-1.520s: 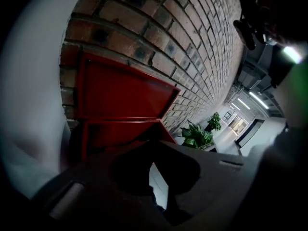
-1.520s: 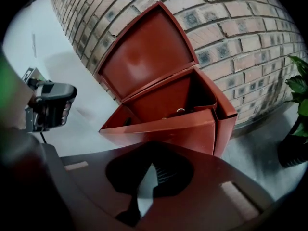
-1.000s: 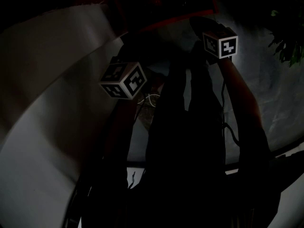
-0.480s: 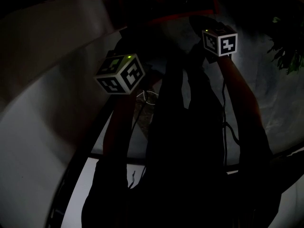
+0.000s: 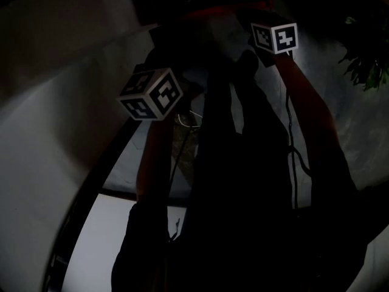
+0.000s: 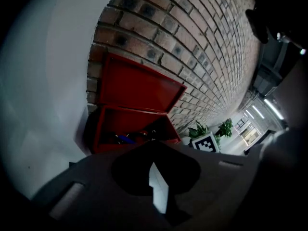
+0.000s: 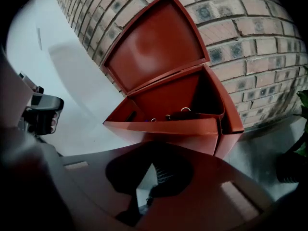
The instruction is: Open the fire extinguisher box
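- Task looked basically done; the fire extinguisher box (image 7: 169, 128) was already open, with its lid (image 7: 156, 42) swung right up and leaning back towards the brick wall (image 7: 250, 28); nothing obvious was left except maybe backing the grippers off, that's my guess
- The box sat low on the pale floor, right up against the foot of the wall; both gripper views looked straight at it, and it was ahead of both grippers and apart from them, not touching
- Left gripper (image 6: 152, 150): jaw tips pressed together with only a thin sliver of floor showing below them; nothing pinched
- Right gripper (image 7: 155, 152): same deal; tips closed on each other, holding nothing
- Looks-wise it was a red metal box, plain and smooth; the inside of the lid was bare and a bit glossy; the front panel was low
- Inside there were dark bits with a couple of small metal rings, plus something blue; too dim to say exactly what
- Head view was super dark; you could barely make out a red edge of the box at the top
- Some potted plants (image 6: 198, 129) stood off to the side along the wall
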`<action>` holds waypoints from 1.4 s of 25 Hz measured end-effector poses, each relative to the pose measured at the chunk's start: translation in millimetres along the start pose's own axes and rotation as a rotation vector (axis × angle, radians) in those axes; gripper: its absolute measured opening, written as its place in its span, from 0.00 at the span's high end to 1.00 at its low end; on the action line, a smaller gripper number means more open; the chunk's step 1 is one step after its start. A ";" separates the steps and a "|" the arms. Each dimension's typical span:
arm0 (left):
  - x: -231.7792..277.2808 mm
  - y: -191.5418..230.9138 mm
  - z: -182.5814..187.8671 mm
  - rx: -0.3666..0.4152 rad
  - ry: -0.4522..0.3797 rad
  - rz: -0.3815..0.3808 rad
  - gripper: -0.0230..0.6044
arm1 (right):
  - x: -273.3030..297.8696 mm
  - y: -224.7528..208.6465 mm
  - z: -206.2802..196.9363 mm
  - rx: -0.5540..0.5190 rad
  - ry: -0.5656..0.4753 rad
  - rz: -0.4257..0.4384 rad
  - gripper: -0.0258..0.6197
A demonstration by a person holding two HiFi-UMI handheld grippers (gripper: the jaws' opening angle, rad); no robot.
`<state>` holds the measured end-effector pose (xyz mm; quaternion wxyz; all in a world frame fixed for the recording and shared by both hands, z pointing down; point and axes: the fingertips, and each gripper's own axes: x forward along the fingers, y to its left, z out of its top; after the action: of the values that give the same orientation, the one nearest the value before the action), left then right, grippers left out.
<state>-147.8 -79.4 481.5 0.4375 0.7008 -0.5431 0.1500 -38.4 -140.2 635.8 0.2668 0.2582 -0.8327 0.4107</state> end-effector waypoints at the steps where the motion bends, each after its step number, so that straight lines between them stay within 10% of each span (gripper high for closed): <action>1: -1.9 -1.8 -1.6 0.000 0.004 -0.005 0.96 | 0.6 0.5 -0.1 -0.003 0.002 0.003 0.96; 35: -0.2 22.5 21.9 0.064 -0.012 -0.075 0.96 | 0.1 -2.4 2.9 0.015 -0.040 -0.114 0.96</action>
<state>-173.7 -96.9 479.0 0.4171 0.7352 -0.5139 0.1467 -37.6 -143.9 635.8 0.2712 0.3154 -0.8186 0.3961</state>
